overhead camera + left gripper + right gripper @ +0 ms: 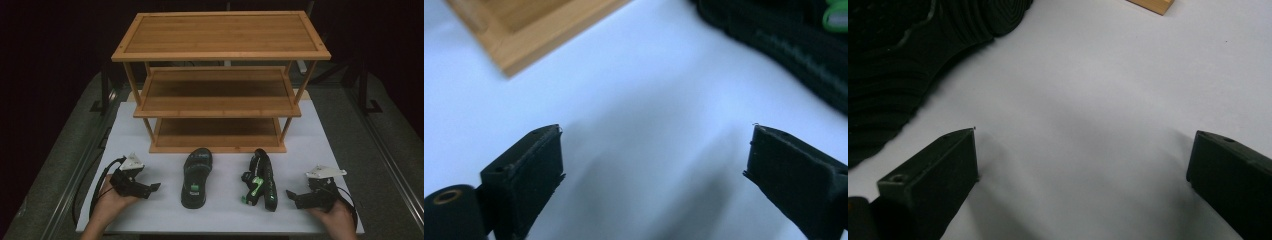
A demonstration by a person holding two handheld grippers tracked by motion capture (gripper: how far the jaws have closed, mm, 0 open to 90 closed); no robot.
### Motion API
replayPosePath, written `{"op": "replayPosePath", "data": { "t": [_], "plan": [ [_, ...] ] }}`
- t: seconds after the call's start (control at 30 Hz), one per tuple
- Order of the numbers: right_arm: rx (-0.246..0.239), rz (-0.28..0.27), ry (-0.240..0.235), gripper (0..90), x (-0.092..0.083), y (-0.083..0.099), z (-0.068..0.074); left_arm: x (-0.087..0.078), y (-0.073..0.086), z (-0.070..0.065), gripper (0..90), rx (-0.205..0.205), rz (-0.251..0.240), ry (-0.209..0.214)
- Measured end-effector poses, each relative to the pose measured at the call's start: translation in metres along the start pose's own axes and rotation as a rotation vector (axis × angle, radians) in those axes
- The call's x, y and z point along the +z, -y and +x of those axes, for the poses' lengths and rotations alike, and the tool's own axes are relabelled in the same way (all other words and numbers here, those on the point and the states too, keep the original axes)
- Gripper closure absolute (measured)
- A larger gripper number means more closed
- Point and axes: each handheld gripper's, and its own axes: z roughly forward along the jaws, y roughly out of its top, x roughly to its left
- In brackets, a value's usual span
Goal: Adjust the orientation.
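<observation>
standing behind both sandals (196,177) (262,180), wooden shelf rack (220,35) on white board (130,125).

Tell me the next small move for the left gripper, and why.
Probably ease the left gripper toward the flat sandal: its jaws stand open with nothing between them, and bare white table separates them from it.

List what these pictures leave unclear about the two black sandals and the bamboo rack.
- Black sandal lying on its side: high view, its footbed faces away.
- Green tag on the flat black sandal: high view, print too small.
- Three-tier bamboo rack: high view, lowest shelf shadowed by the tiers above.
</observation>
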Motion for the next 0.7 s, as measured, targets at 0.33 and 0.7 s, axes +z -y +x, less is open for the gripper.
{"op": "replayPosePath", "data": {
  "t": [0.33,0.7],
  "plan": [
    [0.003,0.001,-0.002,0.0,0.000,0.000,0.000,-0.012,0.036,-0.009,0.0,-0.015,-0.032,-0.025],
    [0.053,-0.025,-0.022,26.6,-0.011,-0.001,-0.003,-0.012,0.040,-0.008,0.0,-0.015,-0.056,-0.020]
  ]
}}
